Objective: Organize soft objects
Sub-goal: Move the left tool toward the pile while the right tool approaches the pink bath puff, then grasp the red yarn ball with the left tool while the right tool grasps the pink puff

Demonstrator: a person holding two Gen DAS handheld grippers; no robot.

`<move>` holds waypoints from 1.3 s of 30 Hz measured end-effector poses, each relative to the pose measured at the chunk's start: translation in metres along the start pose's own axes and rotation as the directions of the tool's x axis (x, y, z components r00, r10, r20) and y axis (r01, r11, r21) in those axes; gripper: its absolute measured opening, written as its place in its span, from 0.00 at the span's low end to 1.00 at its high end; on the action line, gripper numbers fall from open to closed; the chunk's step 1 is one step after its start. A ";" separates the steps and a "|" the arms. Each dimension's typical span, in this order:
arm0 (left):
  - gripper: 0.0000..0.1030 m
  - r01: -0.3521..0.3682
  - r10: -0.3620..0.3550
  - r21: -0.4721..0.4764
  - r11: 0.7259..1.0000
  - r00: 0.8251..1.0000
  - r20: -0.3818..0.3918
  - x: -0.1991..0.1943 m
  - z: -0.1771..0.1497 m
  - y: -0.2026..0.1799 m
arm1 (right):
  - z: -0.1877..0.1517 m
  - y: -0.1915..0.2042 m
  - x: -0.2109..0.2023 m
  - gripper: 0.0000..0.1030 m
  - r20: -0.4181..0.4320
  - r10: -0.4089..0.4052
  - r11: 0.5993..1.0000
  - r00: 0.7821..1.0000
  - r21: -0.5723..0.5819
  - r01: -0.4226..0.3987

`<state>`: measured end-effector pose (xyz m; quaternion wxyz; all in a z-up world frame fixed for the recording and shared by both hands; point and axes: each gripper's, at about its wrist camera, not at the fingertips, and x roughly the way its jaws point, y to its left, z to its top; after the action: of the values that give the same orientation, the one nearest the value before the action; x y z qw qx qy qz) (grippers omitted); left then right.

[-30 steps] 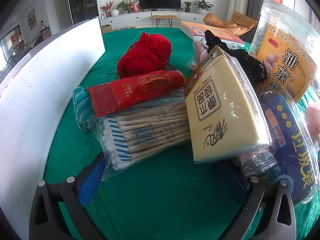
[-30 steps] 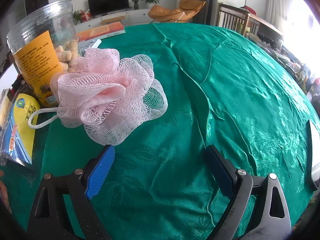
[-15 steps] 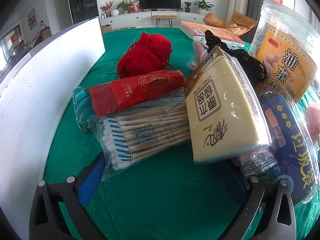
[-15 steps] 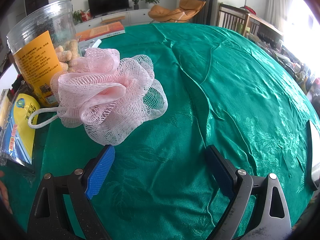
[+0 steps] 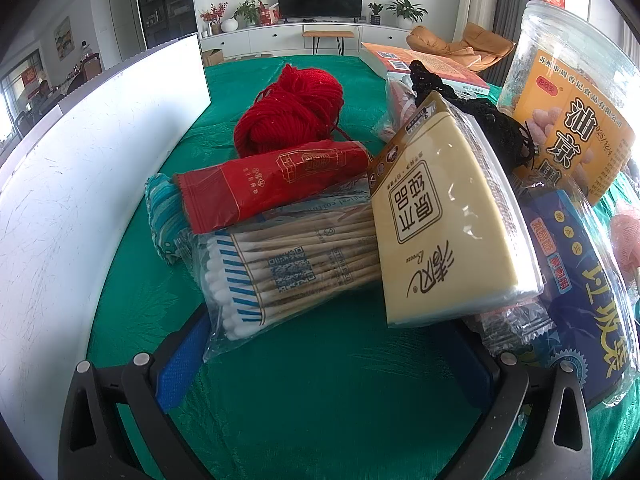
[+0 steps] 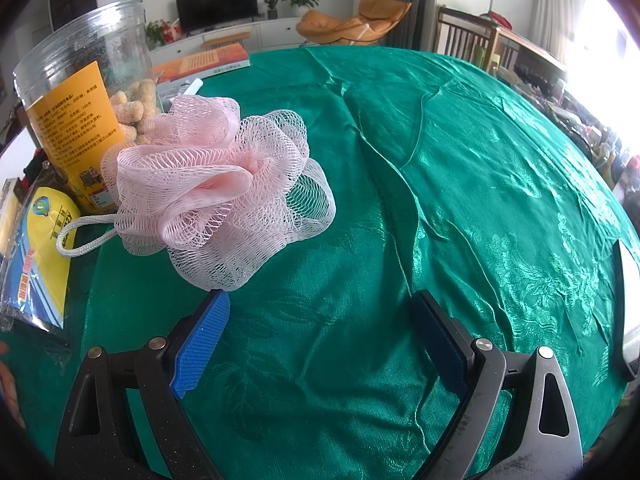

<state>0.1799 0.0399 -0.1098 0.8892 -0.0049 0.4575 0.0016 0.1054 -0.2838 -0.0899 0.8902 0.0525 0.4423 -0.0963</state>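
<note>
- The green tablecloth (image 6: 460, 168) is bearing all goods; a white box wall (image 5: 100, 160) is standing along the left edge, probably the bin for sorted items.
- The mixed heap is crowding the left side: a tissue pack (image 5: 448, 216) is leaning on a cotton swab bag (image 5: 292, 260), with a red yarn ball (image 5: 292, 110) lying behind them.
- The pink bath pouf (image 6: 216, 188) is sitting apart beside the snack jar (image 6: 84, 116), free for picking.
- The right gripper (image 6: 320, 332) is hovering low with jaws spread wide, empty, its left pad just short of the pouf.
- The left gripper (image 5: 324, 344) is gaping wide, empty, facing the heap.
</note>
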 end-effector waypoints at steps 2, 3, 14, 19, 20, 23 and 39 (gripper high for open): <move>1.00 0.000 0.000 0.000 1.000 1.000 0.000 0.000 0.000 0.000 | 0.000 0.000 0.000 0.91 0.000 0.000 1.000 1.000 0.000 0.000; 1.00 0.000 0.000 0.000 1.000 1.000 0.000 0.001 0.001 0.000 | 0.000 0.000 0.000 0.91 0.000 0.000 1.000 1.000 0.000 0.000; 1.00 0.005 -0.005 0.010 1.000 1.000 -0.003 -0.004 -0.004 0.001 | 0.000 0.000 0.000 0.91 0.000 0.000 1.000 1.000 0.000 0.000; 1.00 0.076 -0.070 0.109 0.991 0.996 -0.059 -0.027 -0.033 0.006 | 0.000 0.000 0.000 0.91 0.000 0.000 1.000 1.000 0.000 0.000; 1.00 0.088 -0.079 0.124 0.988 0.994 -0.077 -0.031 -0.037 0.009 | 0.000 0.000 0.000 0.91 0.000 0.000 1.000 1.000 0.000 0.000; 1.00 0.160 -0.145 0.119 0.980 0.982 -0.125 -0.044 -0.043 0.017 | 0.000 0.000 0.000 0.91 0.000 0.000 1.000 1.000 0.000 0.000; 1.00 0.129 -0.111 0.058 0.990 0.963 -0.247 0.035 0.128 0.048 | 0.005 -0.002 0.000 0.90 -0.050 0.046 0.999 0.998 -0.024 -0.047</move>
<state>0.3044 0.0888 -0.0642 0.8245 -0.0002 0.5615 -0.0698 0.1093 -0.2862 -0.0867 0.8815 0.0541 0.4639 -0.0689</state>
